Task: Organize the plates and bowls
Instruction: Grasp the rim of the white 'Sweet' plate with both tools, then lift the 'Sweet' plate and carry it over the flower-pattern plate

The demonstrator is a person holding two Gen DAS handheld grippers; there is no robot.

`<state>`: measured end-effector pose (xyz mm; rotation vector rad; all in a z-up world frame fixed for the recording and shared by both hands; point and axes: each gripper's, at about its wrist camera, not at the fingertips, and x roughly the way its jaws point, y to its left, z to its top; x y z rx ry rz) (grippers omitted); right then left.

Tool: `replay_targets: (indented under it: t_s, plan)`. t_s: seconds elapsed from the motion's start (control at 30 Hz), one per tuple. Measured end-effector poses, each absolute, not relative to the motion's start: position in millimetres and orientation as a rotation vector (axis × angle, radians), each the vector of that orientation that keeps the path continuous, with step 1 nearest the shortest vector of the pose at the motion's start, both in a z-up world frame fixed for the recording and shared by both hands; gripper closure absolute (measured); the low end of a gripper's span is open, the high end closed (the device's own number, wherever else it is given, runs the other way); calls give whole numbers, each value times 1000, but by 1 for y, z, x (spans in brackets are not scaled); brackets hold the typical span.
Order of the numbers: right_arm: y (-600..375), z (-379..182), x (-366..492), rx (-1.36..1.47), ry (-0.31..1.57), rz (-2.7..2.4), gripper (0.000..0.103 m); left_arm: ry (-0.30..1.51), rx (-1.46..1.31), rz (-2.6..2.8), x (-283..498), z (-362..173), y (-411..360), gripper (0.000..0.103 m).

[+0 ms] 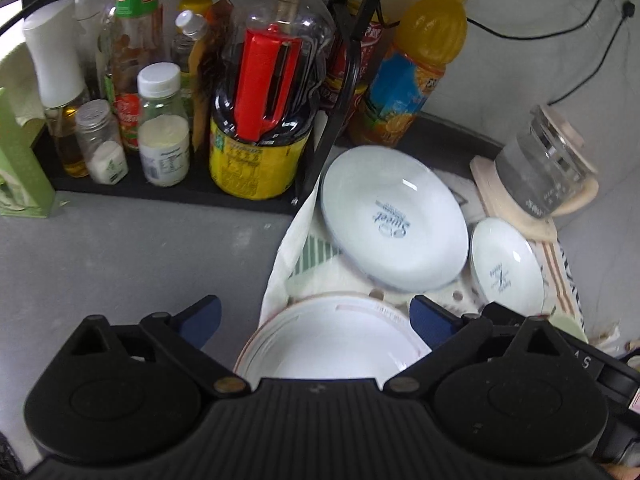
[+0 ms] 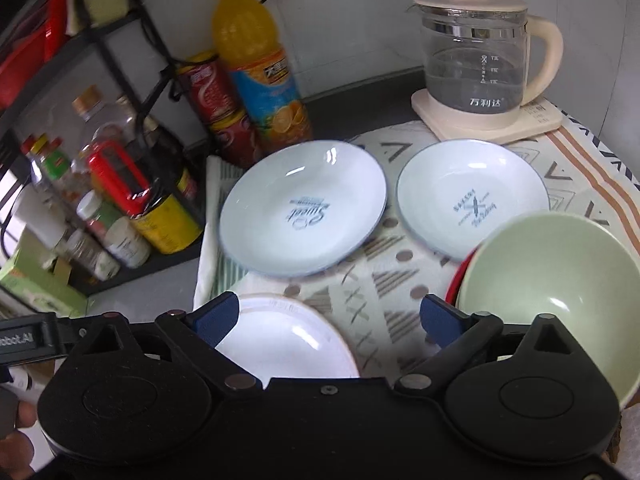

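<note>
A white plate with blue "Sweet" print [image 1: 394,218] [image 2: 304,208] lies on a patterned cloth [image 2: 384,292]. A second printed white plate [image 1: 506,266] [image 2: 472,196] lies to its right. A white plate with a tan rim [image 1: 332,340] [image 2: 288,336] lies nearest me. A pale green bowl [image 2: 556,284] sits at the right on something red. My left gripper [image 1: 316,318] is open above the tan-rimmed plate, holding nothing. My right gripper [image 2: 328,318] is open above the cloth, its left finger over that plate's edge.
A black rack [image 1: 168,190] at the left holds several bottles and jars. An orange juice bottle [image 2: 256,64] and red cans [image 2: 216,108] stand behind the plates. A glass kettle [image 2: 480,64] stands on its base at the back right. Grey counter [image 1: 132,248] lies left of the cloth.
</note>
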<state>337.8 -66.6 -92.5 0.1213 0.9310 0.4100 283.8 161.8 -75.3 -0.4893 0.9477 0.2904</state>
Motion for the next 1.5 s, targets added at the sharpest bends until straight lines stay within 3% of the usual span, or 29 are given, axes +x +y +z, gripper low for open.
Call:
replay_targets:
  t_s: [0.23, 0.37, 0.47, 0.73, 1.1, 1.23, 1.43, 1.5]
  plan:
    - [-65, -113, 373, 187, 967, 387, 26, 932, -536, 282, 320, -98, 164, 17]
    - [-60, -125, 393, 210, 984, 383, 30, 938, -599, 279, 338, -116, 168, 38]
    - [-51, -129, 401, 161, 954, 379, 31, 950, -633, 279, 350, -129, 169, 45]
    - [-41, -147, 424, 147, 1006, 384, 37, 979, -675, 279, 375, -160, 165, 55]
    - [-40, -189, 453, 248, 1130, 345, 68, 989, -709, 314, 394, -184, 169, 75]
    - [-38, -194, 455, 265, 1121, 340, 71, 957, -706, 318, 397, -184, 172, 76]
    - [-29, -196, 456, 241, 1067, 329, 72, 940, -673, 336, 400, -181, 167, 87]
    - [-29, -195, 458, 219, 1062, 320, 83, 917, -652, 325, 397, -174, 167, 89]
